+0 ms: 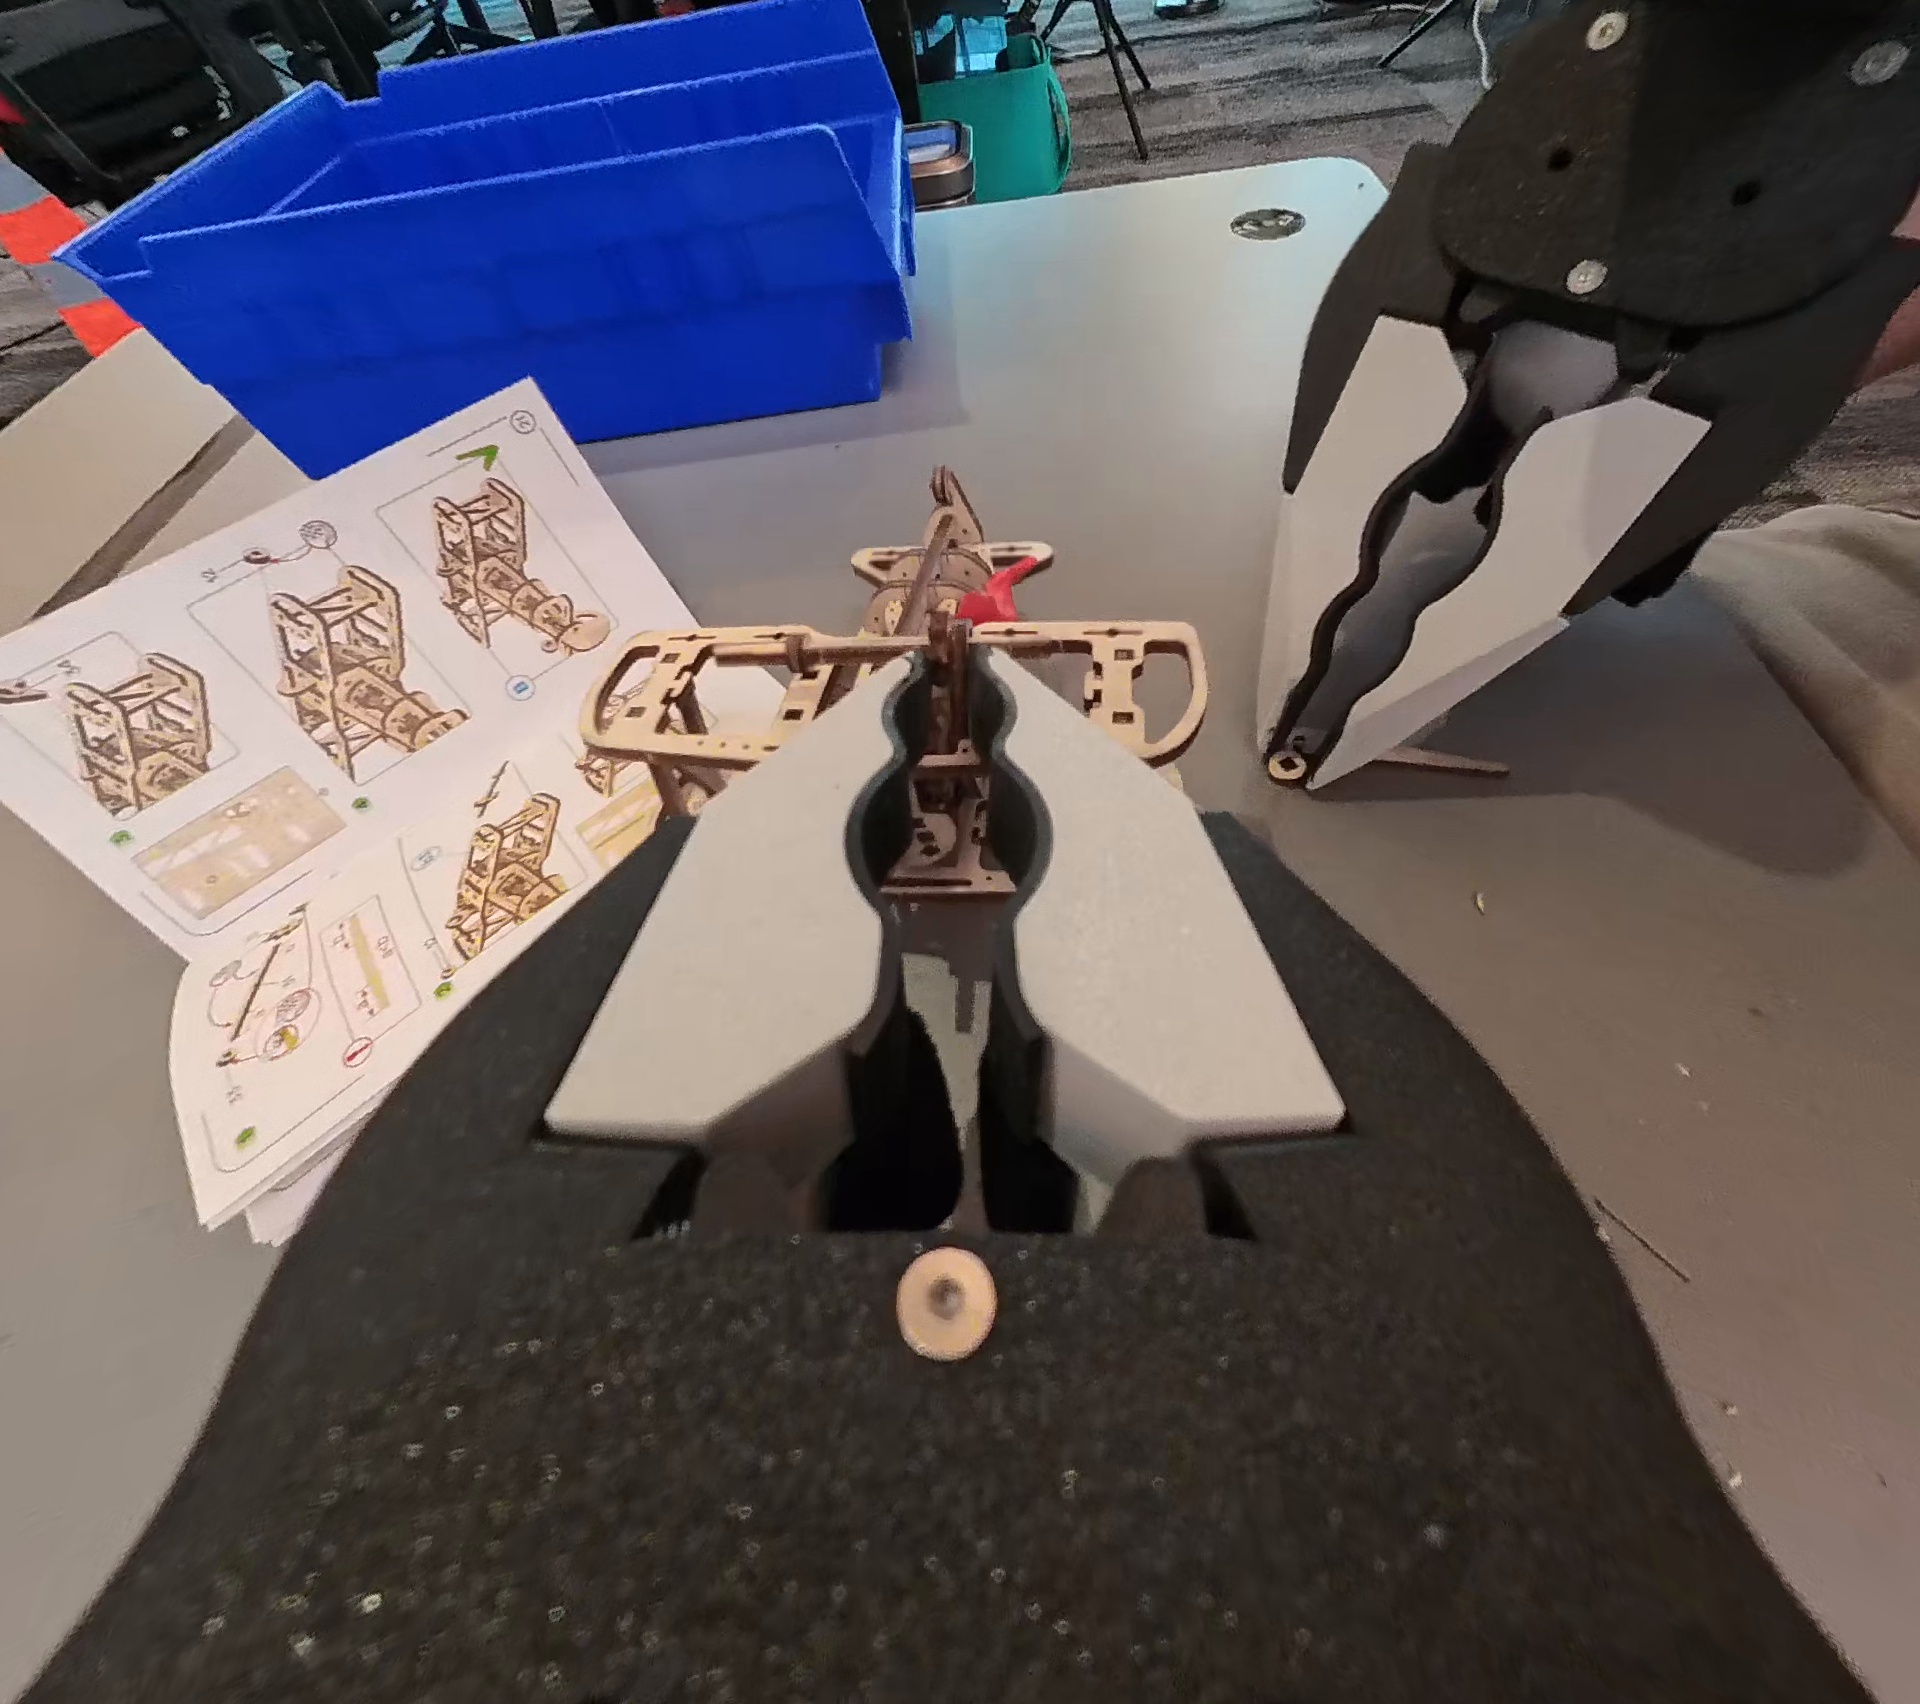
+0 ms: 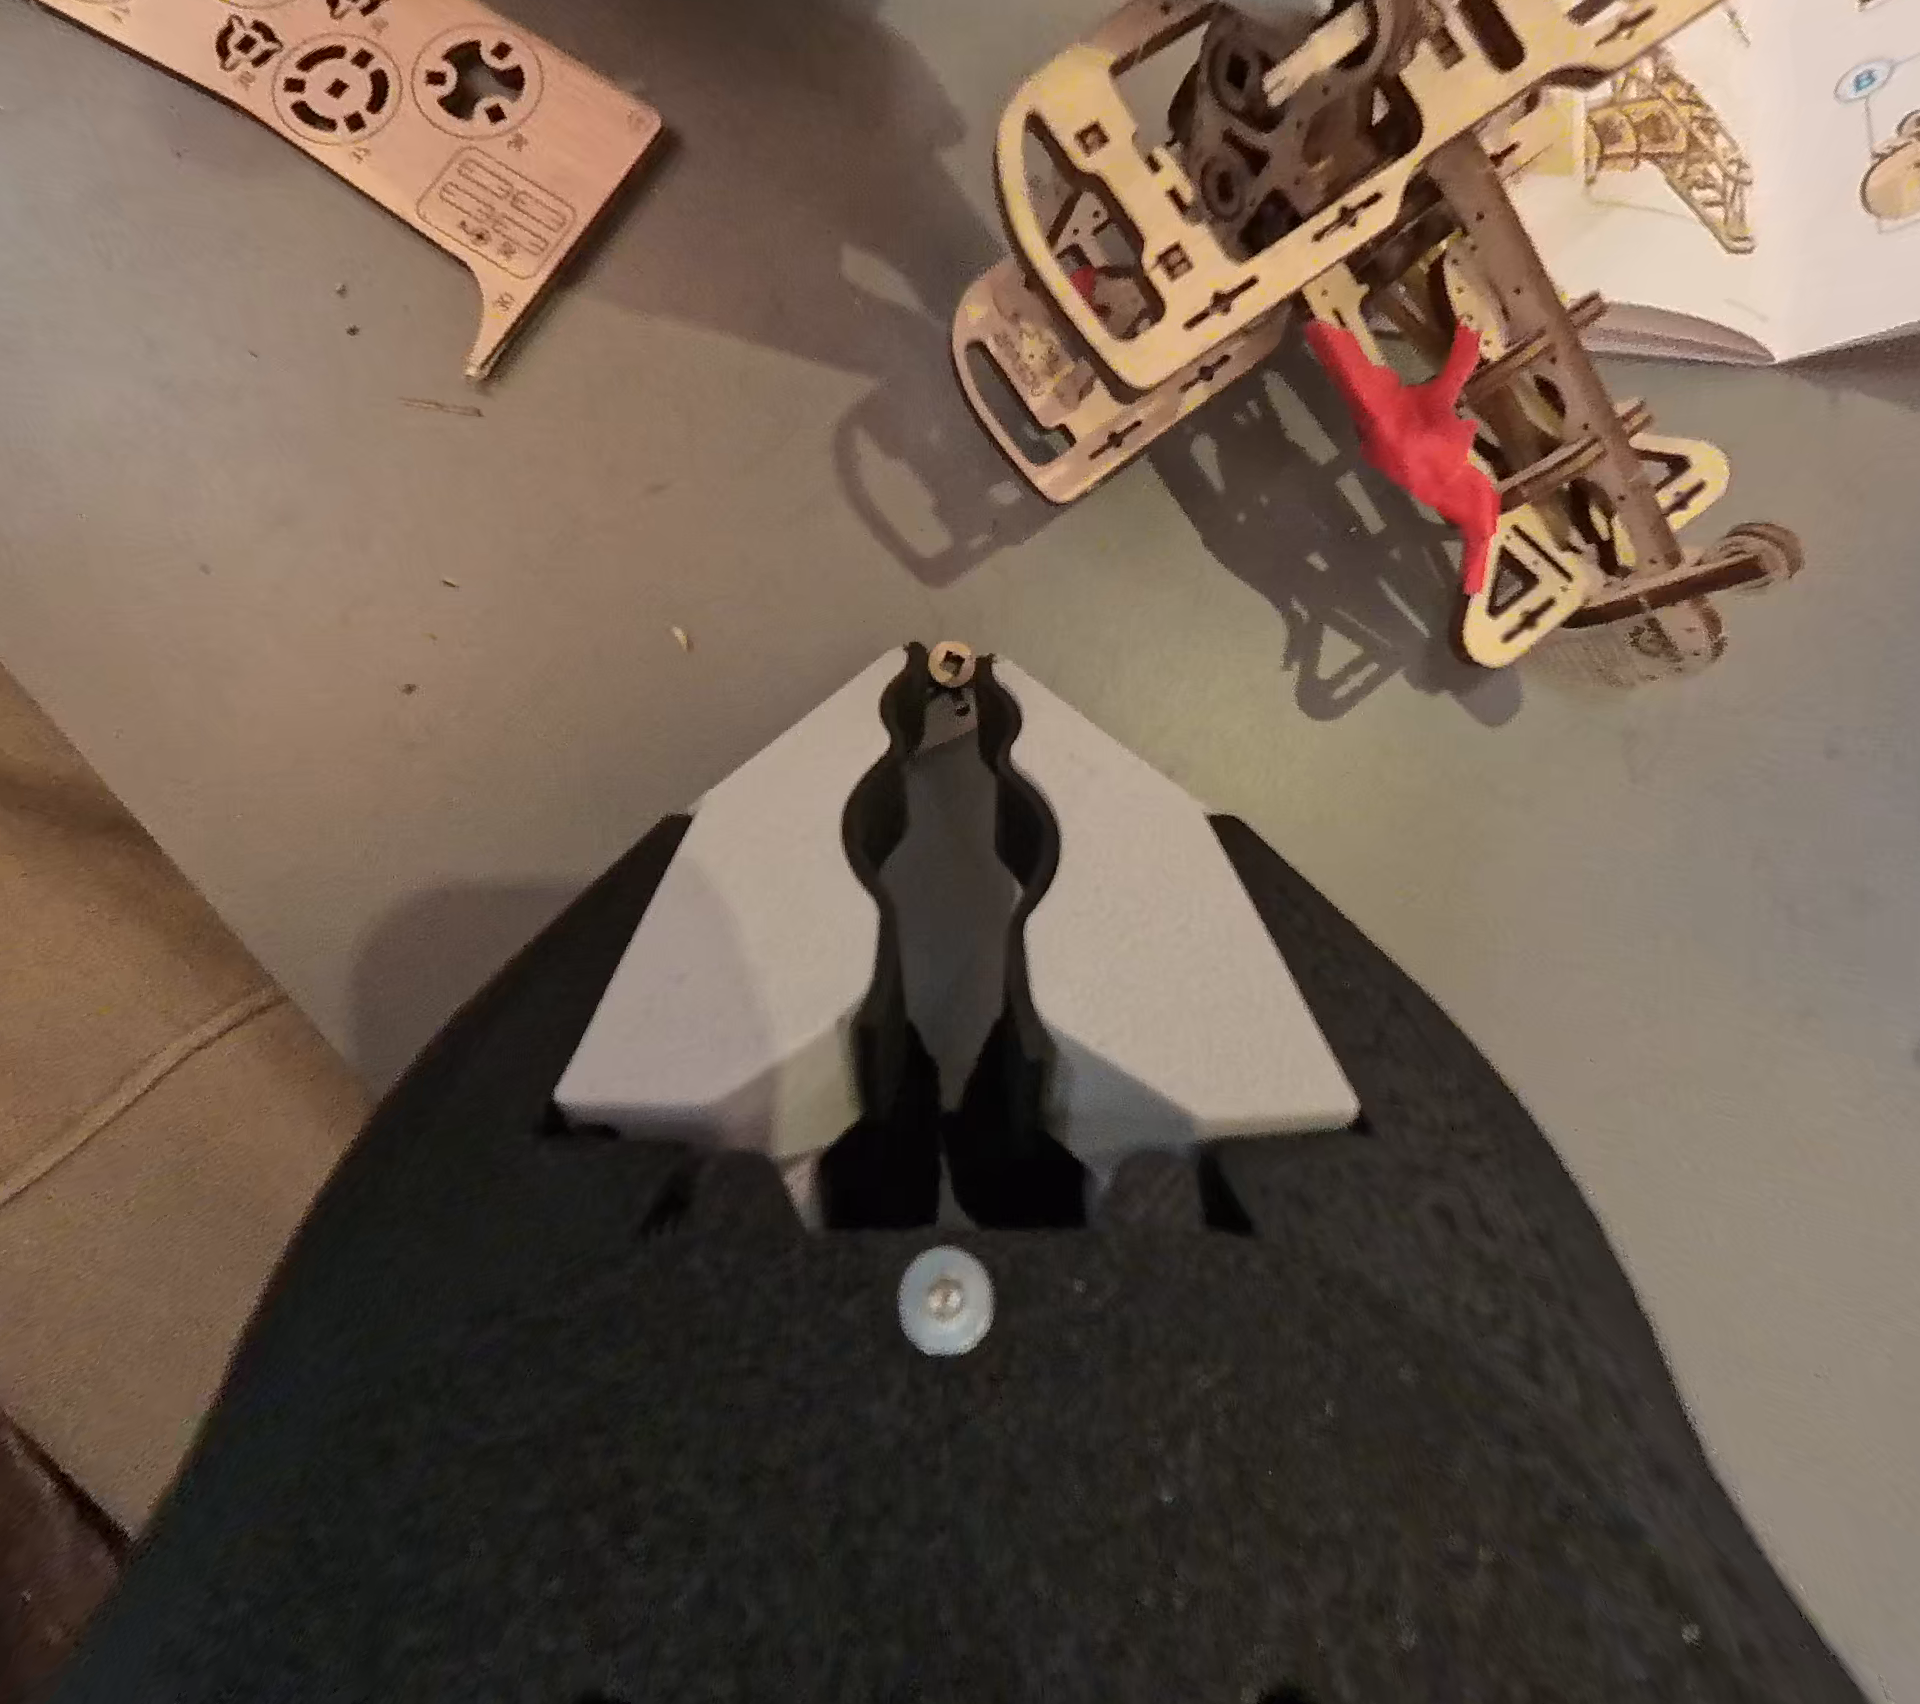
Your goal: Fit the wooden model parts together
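A pale laser-cut wooden biplane model (image 1: pixel 894 688) stands on a grey table (image 1: pixel 1143 366), with slotted wings, darker brown gears and axle, and a red piece (image 2: pixel 1403 428) on its body. The left gripper (image 1: pixel 945 667) is clamped on its front axle assembly. The right gripper (image 2: pixel 951 662), just beside the model, pinches a small round wooden washer (image 2: pixel 951 657). An instruction booklet (image 1: pixel 312 719) lies beside a blue bin (image 1: pixel 520 252); a punched-out wooden sheet (image 2: pixel 312 65) lies well apart.

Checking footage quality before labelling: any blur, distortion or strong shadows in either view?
Left wrist view: fisheye bending of the blue bin, sharp wooden model. Right wrist view: softer, slightly blurred; the model casts a lattice shadow on the table.
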The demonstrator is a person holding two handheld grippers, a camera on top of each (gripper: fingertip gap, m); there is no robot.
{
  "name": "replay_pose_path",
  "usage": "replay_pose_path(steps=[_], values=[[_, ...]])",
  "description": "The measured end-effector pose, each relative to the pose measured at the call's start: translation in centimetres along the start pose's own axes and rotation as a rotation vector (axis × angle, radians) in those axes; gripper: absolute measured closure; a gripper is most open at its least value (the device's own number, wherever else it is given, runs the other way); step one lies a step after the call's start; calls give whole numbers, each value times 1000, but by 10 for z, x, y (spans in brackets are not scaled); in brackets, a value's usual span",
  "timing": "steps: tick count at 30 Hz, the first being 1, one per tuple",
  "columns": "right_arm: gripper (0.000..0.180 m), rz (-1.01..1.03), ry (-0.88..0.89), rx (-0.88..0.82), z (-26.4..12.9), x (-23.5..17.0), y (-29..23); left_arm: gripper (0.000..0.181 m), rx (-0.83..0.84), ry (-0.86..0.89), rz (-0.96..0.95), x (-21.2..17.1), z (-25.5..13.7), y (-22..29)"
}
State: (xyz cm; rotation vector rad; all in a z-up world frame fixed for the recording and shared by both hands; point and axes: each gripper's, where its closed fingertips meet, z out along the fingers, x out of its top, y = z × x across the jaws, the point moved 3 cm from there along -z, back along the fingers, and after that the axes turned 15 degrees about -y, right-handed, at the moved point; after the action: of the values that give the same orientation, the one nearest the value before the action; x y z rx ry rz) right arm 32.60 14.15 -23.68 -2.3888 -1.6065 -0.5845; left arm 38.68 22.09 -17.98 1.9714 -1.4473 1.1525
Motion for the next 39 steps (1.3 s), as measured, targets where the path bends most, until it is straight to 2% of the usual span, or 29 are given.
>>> replay_pose_path(steps=[1,5,9,10,14,18,22,28,39], values=[[172,6,7,4,0,0,0,177,-2,-5,1,0,1,1],[173,9,19,36,0,0,0,177,-14,-28,2,-4,7,5],[173,-152,85,-52,-14,7,-5,177,-22,-48,11,-6,10,7],[173,-219,144,-95,-24,15,-8,177,-28,-53,10,-7,10,8],[173,-469,278,-505,-63,46,12,177,-51,-64,10,-8,12,11],[173,-683,259,-670,-50,57,19,177,-70,-58,-15,-7,12,12],[173,-787,218,-724,-39,57,21,177,-124,-32,-98,-3,10,11],[173,-807,173,-681,-38,55,20,177,-202,-8,-186,-1,7,11],[174,-1142,-14,-727,-32,53,17,176,-206,-43,-169,-4,11,15]])
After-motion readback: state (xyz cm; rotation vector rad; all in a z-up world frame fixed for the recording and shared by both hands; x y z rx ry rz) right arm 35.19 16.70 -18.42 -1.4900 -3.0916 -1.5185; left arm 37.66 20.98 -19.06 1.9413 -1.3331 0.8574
